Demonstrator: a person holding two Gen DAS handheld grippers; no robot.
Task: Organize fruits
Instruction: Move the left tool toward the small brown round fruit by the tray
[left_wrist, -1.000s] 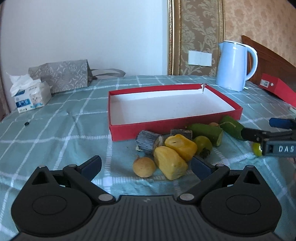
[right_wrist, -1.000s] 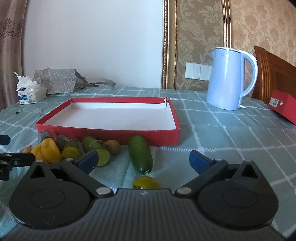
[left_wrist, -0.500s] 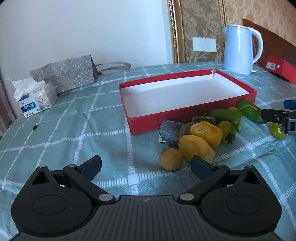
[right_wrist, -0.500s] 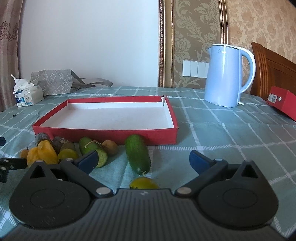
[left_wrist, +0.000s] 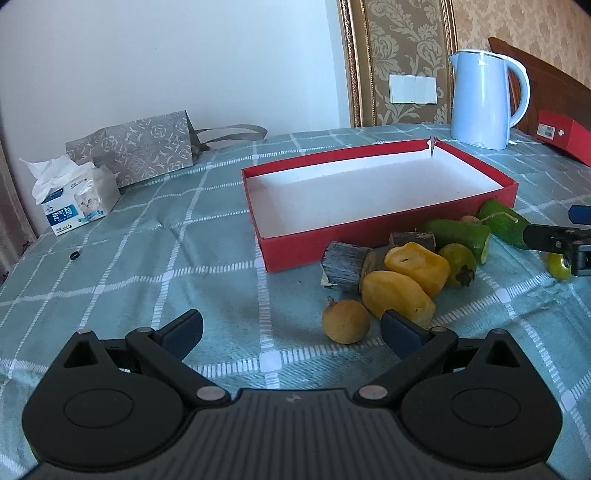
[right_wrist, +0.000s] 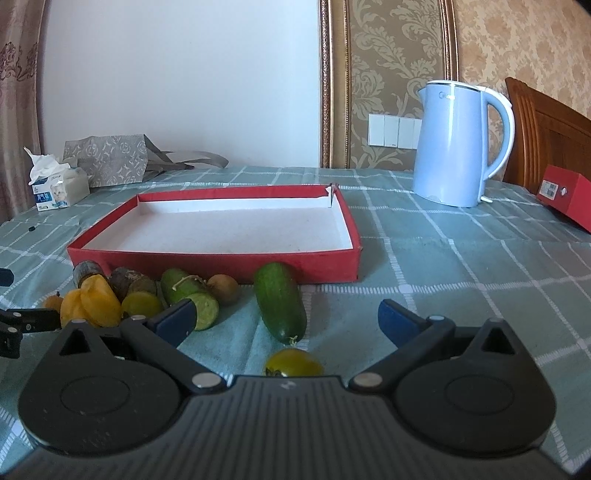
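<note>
An empty red tray (left_wrist: 317, 242) with a white floor lies on the checked tablecloth; it also shows in the right wrist view (right_wrist: 221, 260). Fruits lie loose along its near wall: two yellow pieces (left_wrist: 397, 295), a small round brown fruit (left_wrist: 345, 320), dark cane pieces (left_wrist: 341, 261), a cut green cucumber (left_wrist: 460, 232) and a whole cucumber (right_wrist: 280, 301). A small yellow-green tomato (right_wrist: 293, 363) lies just in front of my right gripper (right_wrist: 284, 323), which is open and empty. My left gripper (left_wrist: 291, 328) is open and empty, with the brown fruit near its right finger.
A light blue kettle (right_wrist: 456, 142) stands behind the tray to the right, with a red box (right_wrist: 565, 195) beyond it. A tissue pack (left_wrist: 75, 201) and a grey gift bag (left_wrist: 136, 147) lie at the far left. A small black ring (left_wrist: 75, 255) lies on the cloth.
My left gripper has swung left, so the fruits and tray have slid to the right in its view. My right gripper has drawn back a little. Both stay open.
</note>
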